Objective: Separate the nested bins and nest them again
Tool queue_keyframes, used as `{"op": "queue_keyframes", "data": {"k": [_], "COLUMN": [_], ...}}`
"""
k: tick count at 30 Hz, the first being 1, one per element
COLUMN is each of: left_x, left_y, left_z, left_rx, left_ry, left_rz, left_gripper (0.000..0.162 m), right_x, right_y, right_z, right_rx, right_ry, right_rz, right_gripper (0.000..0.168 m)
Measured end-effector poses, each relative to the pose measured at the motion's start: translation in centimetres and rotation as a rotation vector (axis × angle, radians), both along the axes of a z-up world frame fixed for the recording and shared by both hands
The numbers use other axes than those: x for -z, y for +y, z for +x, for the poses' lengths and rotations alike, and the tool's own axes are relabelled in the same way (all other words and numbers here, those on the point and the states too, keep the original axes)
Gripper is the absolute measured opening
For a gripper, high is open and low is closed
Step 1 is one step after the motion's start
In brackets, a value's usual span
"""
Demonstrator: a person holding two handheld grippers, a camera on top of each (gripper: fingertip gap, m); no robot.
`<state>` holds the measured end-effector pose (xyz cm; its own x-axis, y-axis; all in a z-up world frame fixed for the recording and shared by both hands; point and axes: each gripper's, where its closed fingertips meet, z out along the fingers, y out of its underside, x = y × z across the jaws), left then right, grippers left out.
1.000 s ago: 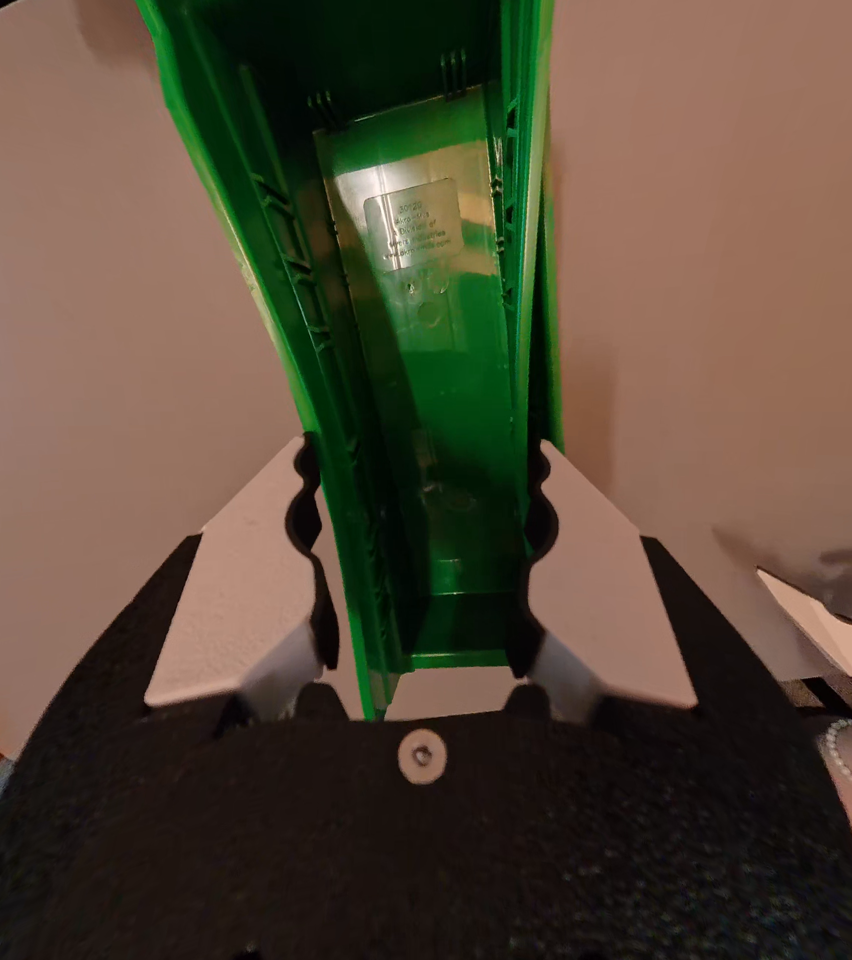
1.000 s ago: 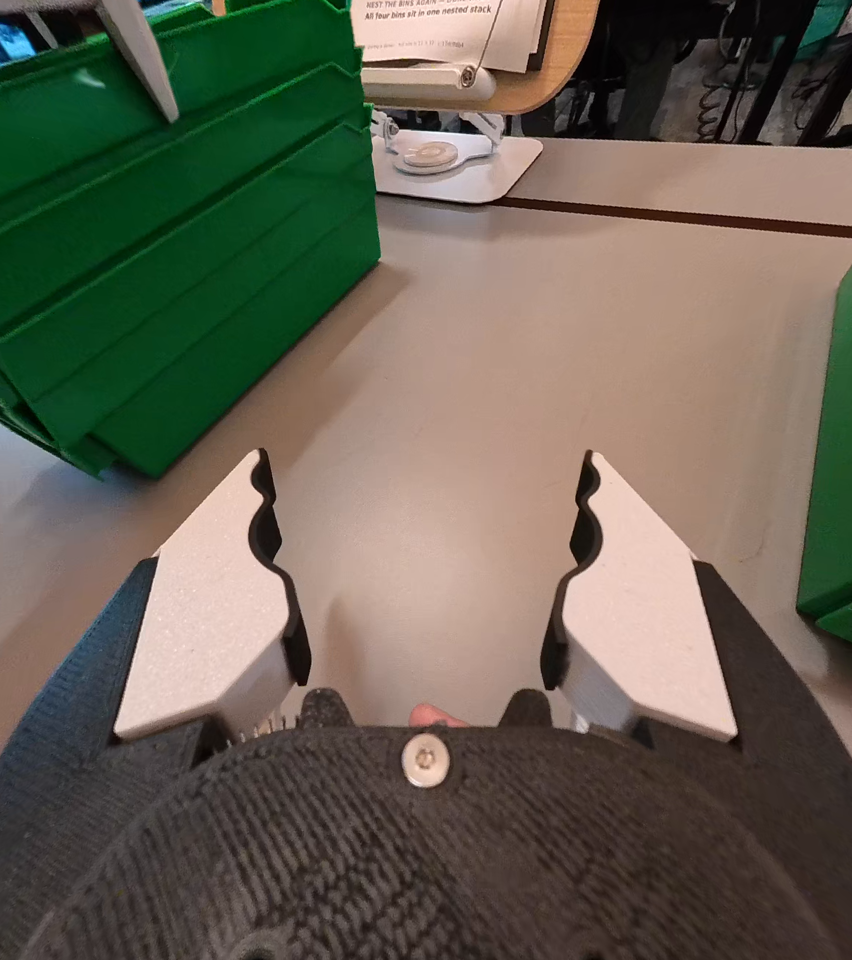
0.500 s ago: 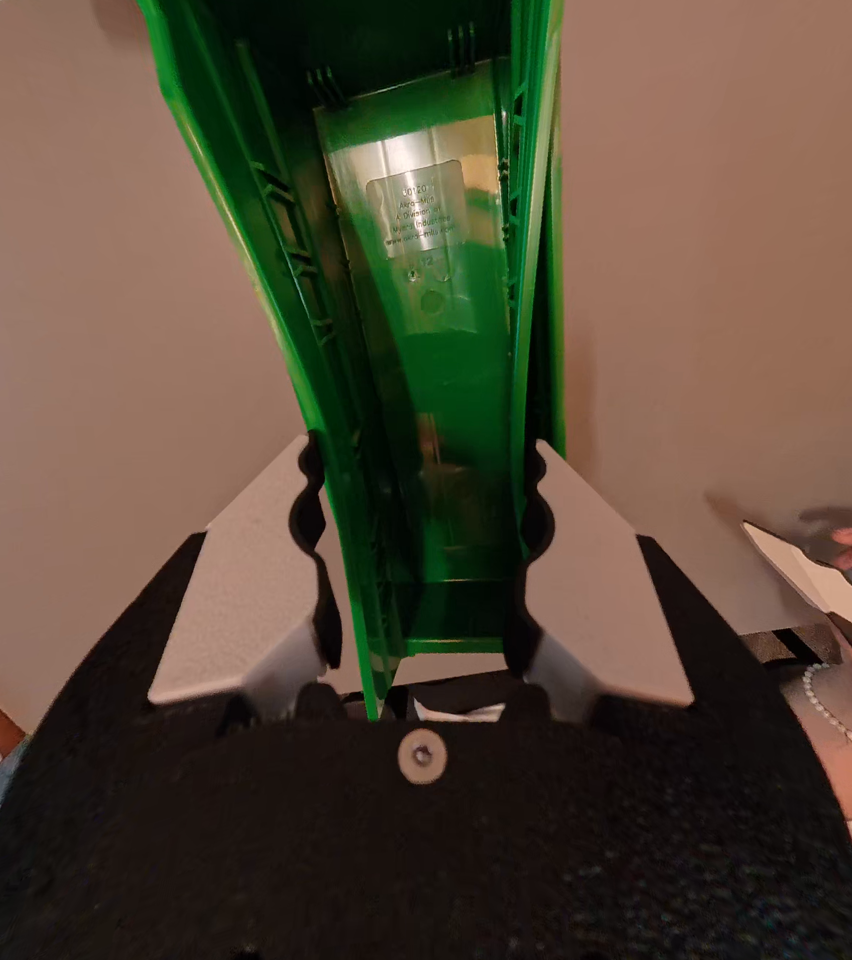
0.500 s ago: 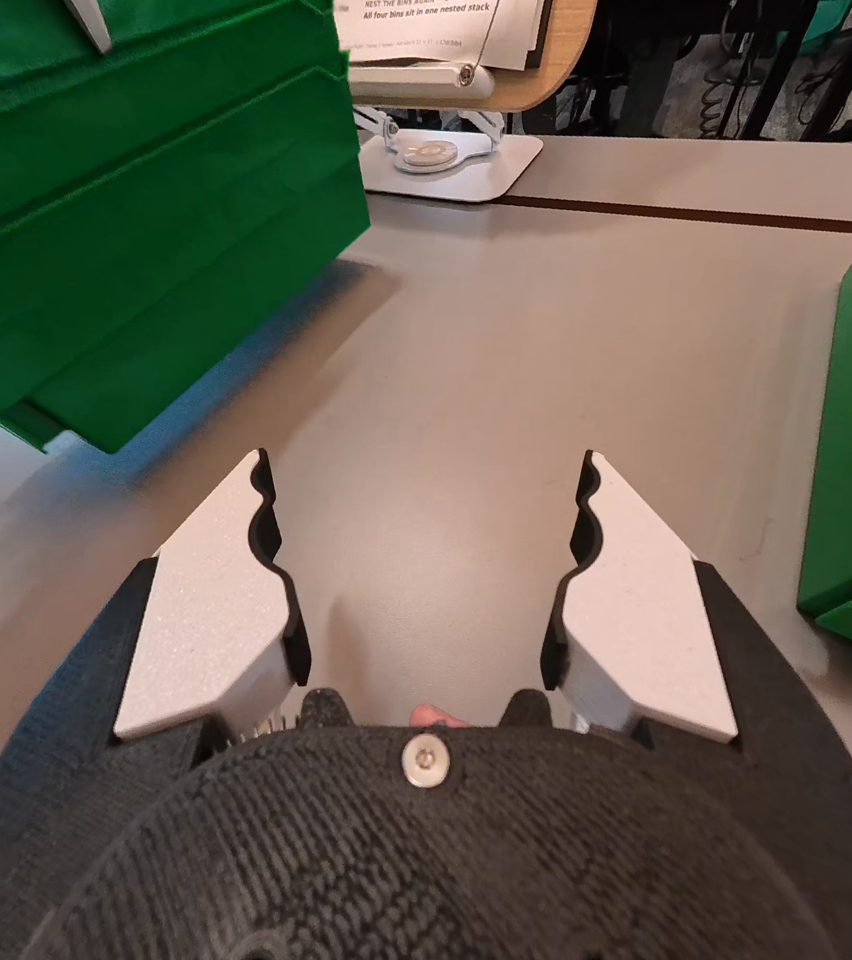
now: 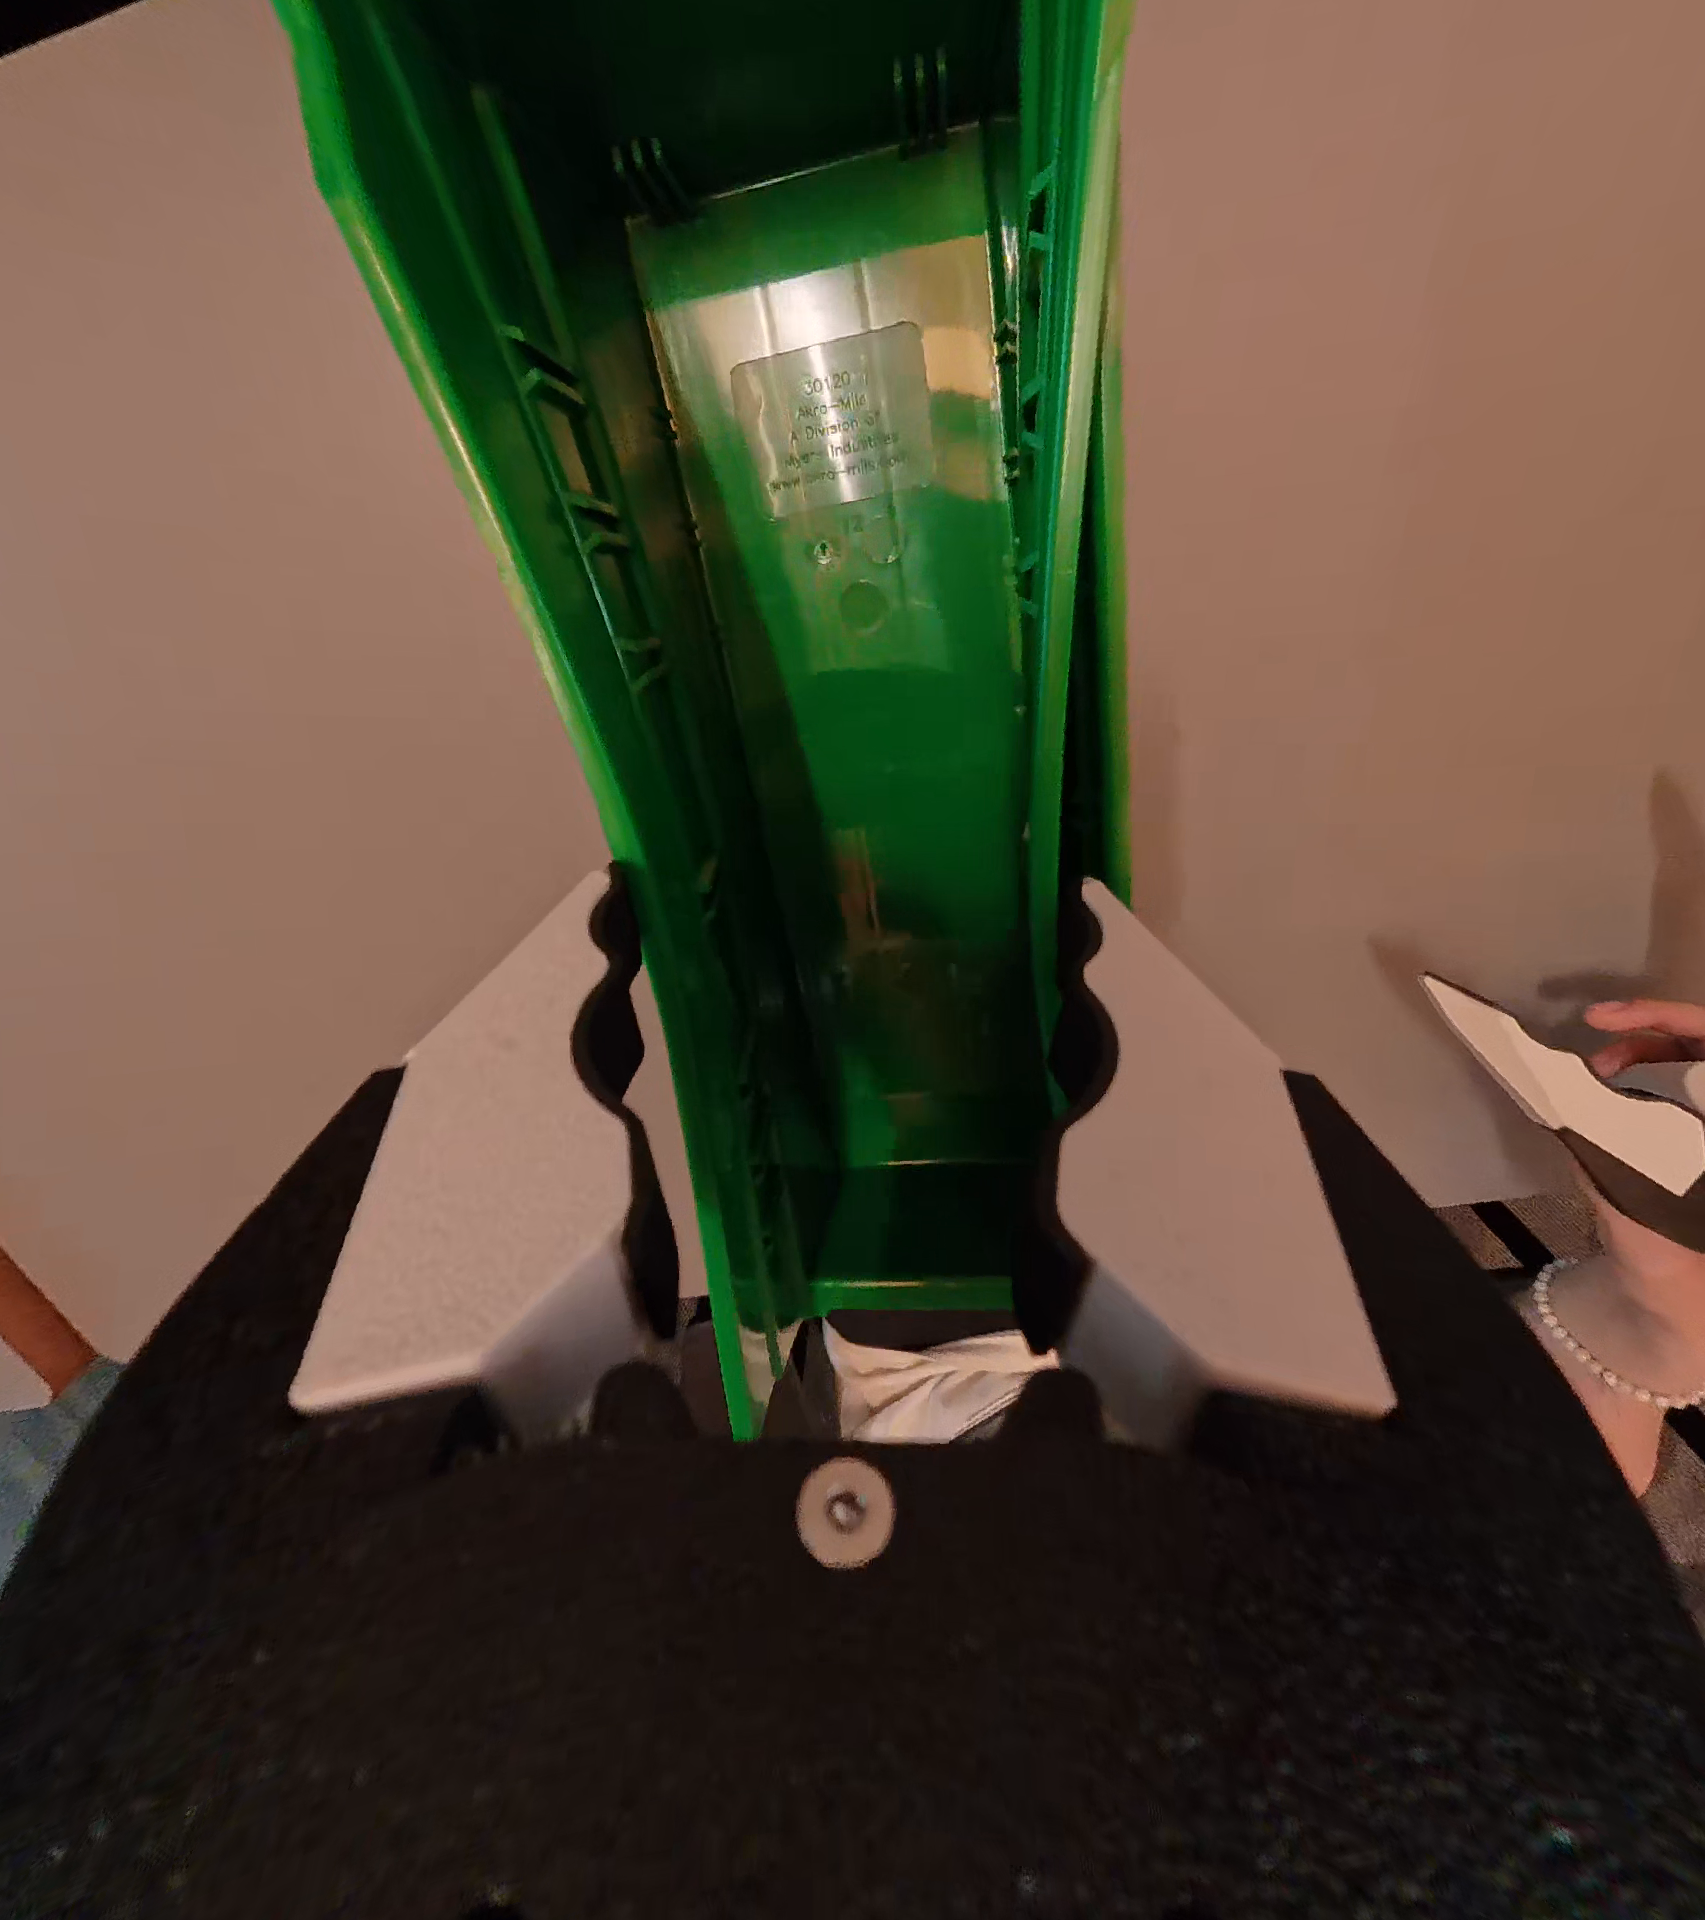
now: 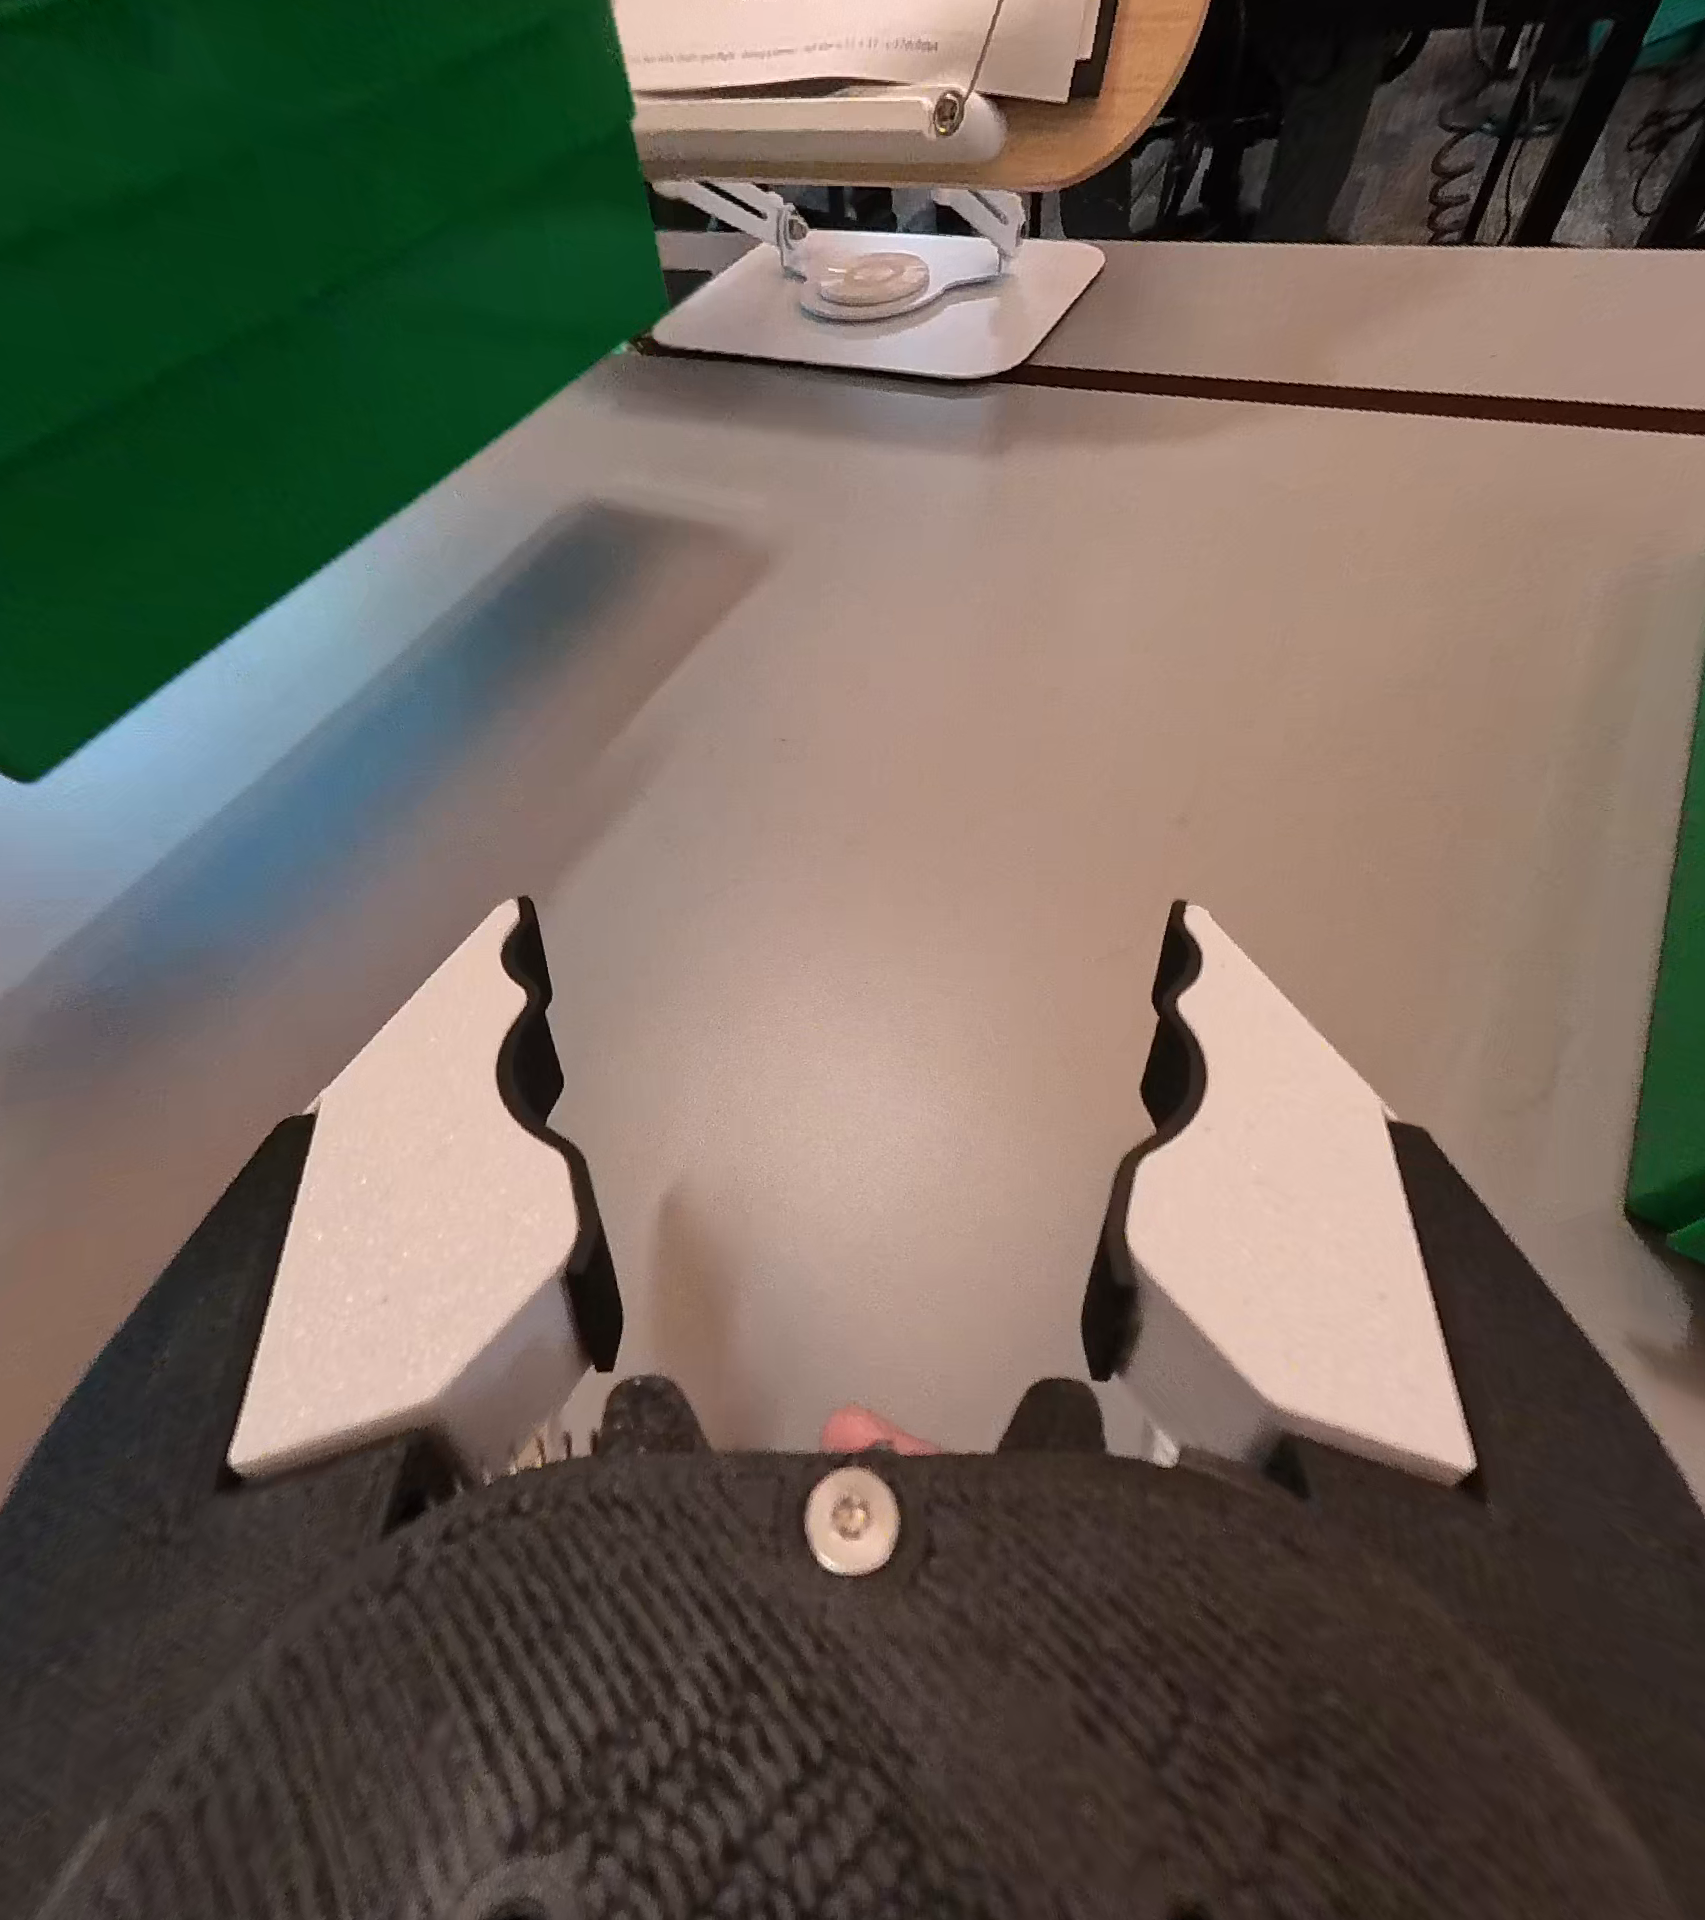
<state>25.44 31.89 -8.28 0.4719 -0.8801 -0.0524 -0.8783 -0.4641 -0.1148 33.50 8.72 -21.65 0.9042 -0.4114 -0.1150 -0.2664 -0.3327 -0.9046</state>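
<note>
Your left hand-held gripper [image 5: 853, 1091] pinches the green bin stack [image 5: 827, 623] by its end, raised above the desk [image 6: 931, 727]; right hand-held gripper [image 6: 853, 1122] spread, empty. Rigid, smooth plastic, probably light: grip rims or walls

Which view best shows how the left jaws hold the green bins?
The left wrist view: the left gripper clamps the nested bins by their end. The right wrist view shows only their blurred outside, lifted off the table.

Nested bins [image 6: 204, 312] higher off table [image 6: 931, 727]
</note>
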Motion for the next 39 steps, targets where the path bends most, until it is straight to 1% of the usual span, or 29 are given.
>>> {"op": "queue_keyframes", "data": {"k": [4,8,18,25,28,32,39], "left_x": [-1.2,-1.6,-1.3,-3.5,-3.9,-3.3,-0.3], "left_y": [0.0,0.3,-0.1,0.1,0.1,0.0,-0.7], "left_z": [-0.1,-0.5,-0.8,-0.9,-1.1,-1.2,-1.0], "left_rx": [-0.011,-0.018,-0.017,-0.026,-0.028,-0.029,-0.011], "left_ry": [-0.017,0.002,0.031,0.025,0.029,0.032,0.063], "left_rz": [-0.019,0.002,-0.013,0.005,0.009,0.003,-0.03], "left_gripper": [0.079,0.08,0.08,0.081,0.082,0.082,0.082], "right_x": [0.2,0.5,0.6,0.8,1.0,1.1,1.2], "right_y": [0.1,0.2,0.1,0.1,0.2,0.3,0.1], "right_z": [0.0,-0.1,-0.1,-0.1,-0.2,-0.4,-0.2], "right_rx": [-0.002,-0.007,-0.008,-0.009,-0.015,-0.021,-0.015], "right_ry": [0.007,0.009,0.011,0.018,0.021,0.017,0.019], "right_rz": [-0.001,-0.01,-0.017,-0.019,-0.024,-0.033,-0.037], "right_gripper": [0.115,0.115,0.115,0.115,0.115,0.115,0.115]}}
